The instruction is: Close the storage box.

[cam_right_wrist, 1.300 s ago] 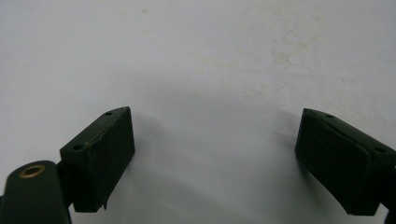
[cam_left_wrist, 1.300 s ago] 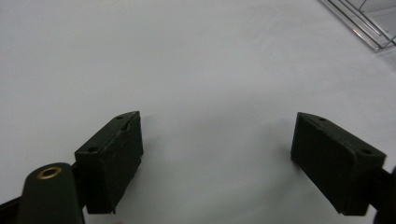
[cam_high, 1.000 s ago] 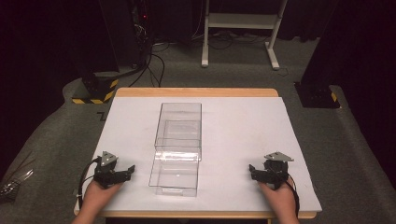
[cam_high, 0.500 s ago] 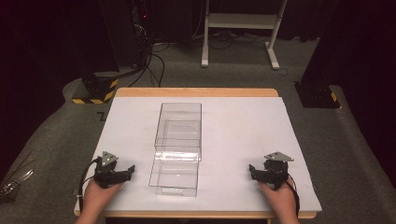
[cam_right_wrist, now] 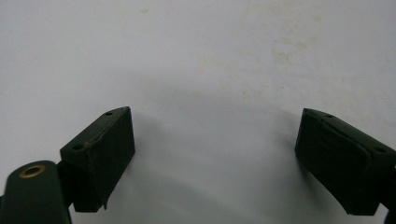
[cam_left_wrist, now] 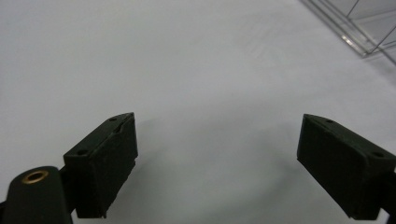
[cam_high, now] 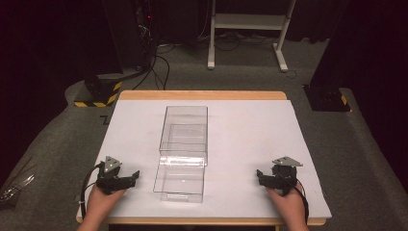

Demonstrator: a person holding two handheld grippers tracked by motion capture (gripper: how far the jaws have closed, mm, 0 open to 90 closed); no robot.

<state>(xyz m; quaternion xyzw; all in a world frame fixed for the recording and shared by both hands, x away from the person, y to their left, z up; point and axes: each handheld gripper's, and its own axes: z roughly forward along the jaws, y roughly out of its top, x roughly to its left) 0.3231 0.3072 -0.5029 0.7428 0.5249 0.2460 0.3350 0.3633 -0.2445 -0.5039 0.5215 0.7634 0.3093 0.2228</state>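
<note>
Both claws wide and empty, clear box between them

Nearest to me, at the front edge of the table (cam_high: pixel 288 120), my two hands rest on the white sheet. The left gripper (cam_high: pixel 131 176) sits at the near left, its jaws pointing in toward the middle. In the left gripper view they stand wide apart with nothing but bare white surface between them; they have just been opening further, and nothing lies in the gap. A corner of the clear box (cam_left_wrist: pixel 369 28) shows at the upper right of that view, apart from the jaws.

The right gripper (cam_high: pixel 260 176) sits at the near right, also turned inward. In the right gripper view its jaws are spread just as wide over the sheet, with nothing held and only some faint stains on the surface ahead.

Between the two, in the high view, lies the clear box (cam_high: pixel 184 149), a long transparent case running from near me away up the middle of the table. Its near end lies just beside the left gripper but not touching it; the right gripper is well apart from it.

Beyond the table I see grey carpet, a white stand (cam_high: pixel 250 21), loose cables (cam_high: pixel 161 65) and a yellow-and-black striped base (cam_high: pixel 98 94) at far left
</note>
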